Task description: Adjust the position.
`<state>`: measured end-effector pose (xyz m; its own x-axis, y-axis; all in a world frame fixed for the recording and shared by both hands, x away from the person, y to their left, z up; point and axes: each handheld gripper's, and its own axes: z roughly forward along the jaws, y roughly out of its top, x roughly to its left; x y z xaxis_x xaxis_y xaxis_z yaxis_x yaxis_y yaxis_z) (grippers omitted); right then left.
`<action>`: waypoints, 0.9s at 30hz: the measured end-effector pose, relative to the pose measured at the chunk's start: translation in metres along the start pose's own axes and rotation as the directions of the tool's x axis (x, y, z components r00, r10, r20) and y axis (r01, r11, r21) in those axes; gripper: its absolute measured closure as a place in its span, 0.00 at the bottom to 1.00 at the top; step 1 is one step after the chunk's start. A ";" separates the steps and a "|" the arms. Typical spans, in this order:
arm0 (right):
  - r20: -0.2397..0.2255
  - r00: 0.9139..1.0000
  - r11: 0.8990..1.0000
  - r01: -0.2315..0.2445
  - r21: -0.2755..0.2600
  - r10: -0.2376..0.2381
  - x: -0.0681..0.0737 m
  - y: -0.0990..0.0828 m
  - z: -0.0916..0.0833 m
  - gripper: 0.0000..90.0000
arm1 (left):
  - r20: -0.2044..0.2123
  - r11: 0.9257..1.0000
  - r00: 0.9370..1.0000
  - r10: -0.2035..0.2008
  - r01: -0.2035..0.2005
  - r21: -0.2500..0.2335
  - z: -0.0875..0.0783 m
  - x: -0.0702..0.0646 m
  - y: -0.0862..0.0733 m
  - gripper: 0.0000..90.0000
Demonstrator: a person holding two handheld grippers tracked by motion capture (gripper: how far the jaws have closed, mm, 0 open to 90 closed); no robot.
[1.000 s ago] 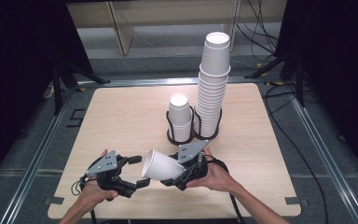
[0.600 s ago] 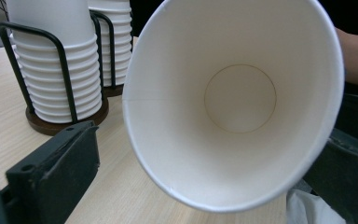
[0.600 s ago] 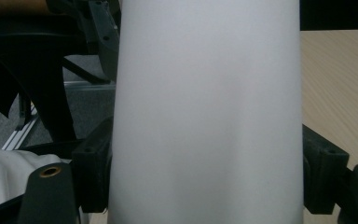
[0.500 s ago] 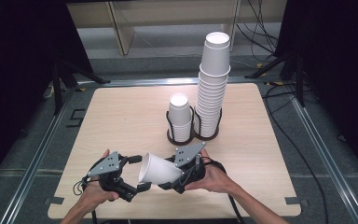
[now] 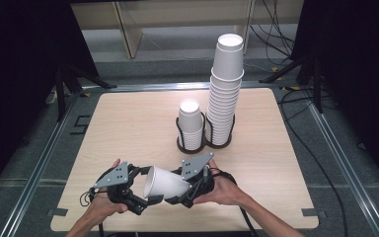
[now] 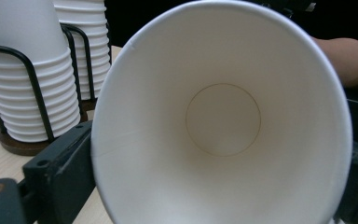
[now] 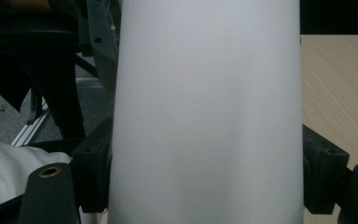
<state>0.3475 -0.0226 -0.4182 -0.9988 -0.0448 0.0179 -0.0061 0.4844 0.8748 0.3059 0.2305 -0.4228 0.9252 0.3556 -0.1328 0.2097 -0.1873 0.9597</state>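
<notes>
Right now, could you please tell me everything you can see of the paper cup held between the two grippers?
The paper cup is plain white, tapered, seemingly thin paper, with a rolled rim and a round flat bottom; it is empty. It lies on its side above the table's near edge, mouth toward the left gripper. The right gripper clamps its wall on both sides. The left gripper's jaws, which have just been closing, flank the rim; whether their pads press on it I cannot tell.

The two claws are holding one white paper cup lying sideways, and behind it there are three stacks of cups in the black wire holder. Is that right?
Not quite: there are two stacks, not three. The high view shows a short stack and a tall stack in the black wire holder. The rest fits: the white paper cup lies sideways between the left claw and the right claw.
</notes>
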 end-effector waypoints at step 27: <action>-0.024 1.000 1.000 -0.015 0.002 0.015 -0.001 -0.005 0.004 0.27 | 0.050 1.000 0.999 0.007 -0.007 -0.005 -0.006 0.004 0.001 0.16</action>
<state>0.3483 -0.0211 -0.4243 -0.9974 -0.0585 0.0422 0.0084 0.4868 0.8735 0.3081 0.2369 -0.4212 0.9413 0.3079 -0.1382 0.2018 -0.1851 0.9618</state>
